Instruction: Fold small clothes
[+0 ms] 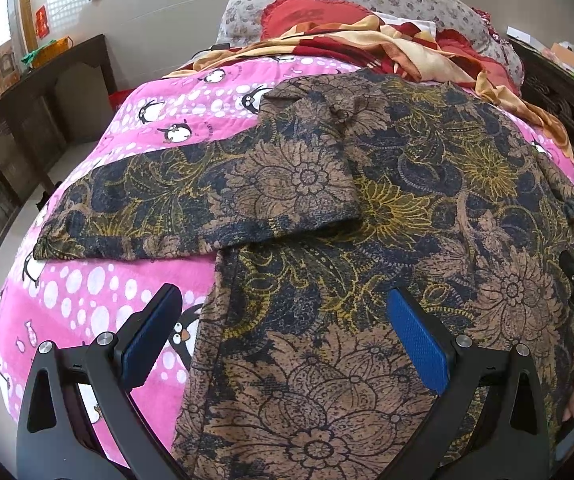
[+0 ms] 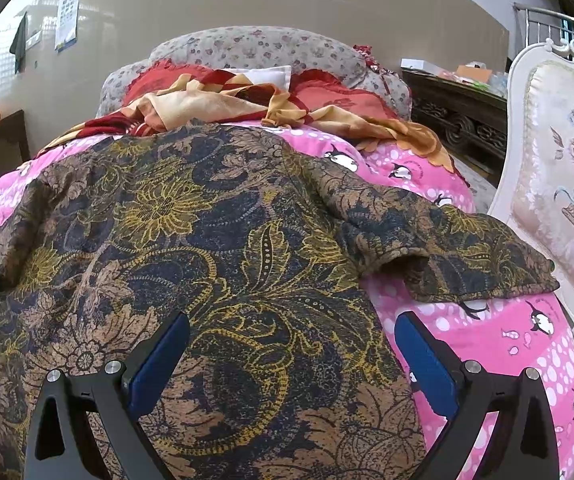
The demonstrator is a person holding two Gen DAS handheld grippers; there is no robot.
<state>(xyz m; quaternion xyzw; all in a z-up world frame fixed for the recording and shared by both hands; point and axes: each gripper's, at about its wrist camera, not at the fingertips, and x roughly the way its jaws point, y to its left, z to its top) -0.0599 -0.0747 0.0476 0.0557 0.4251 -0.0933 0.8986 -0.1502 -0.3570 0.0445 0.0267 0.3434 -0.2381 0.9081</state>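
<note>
Spread flat across a pink penguin blanket (image 1: 87,288): a floral shirt (image 1: 387,200) in brown, navy and yellow, collar at the far end, hem at the near end under both tools. Left sleeve (image 1: 191,196) stretched out to the left, its cuff edge close to the blanket's left drop-off. Right sleeve (image 2: 455,248) reaching right, rumpled, cuff lying near the blanket's right edge, just beside a cream upholstered chair (image 2: 559,184).

Left gripper (image 1: 283,328) poised over the shirt's near left side seam, jaws spread wide, nothing between them; left pad over bare pink blanket, right pad over the fabric. Right gripper (image 2: 291,360) likewise spread wide and holding nothing, straddling the near right side seam, left pad over the shirt, right pad over blanket.

Bare strips of blanket on both sides of the body below the sleeves. At the far end, a crumpled red and tan cloth (image 2: 215,100) and red cushions (image 1: 307,14) past the collar. Dark wooden furniture (image 1: 39,92) off to the left, carved dark cabinet (image 2: 459,120) at far right.
</note>
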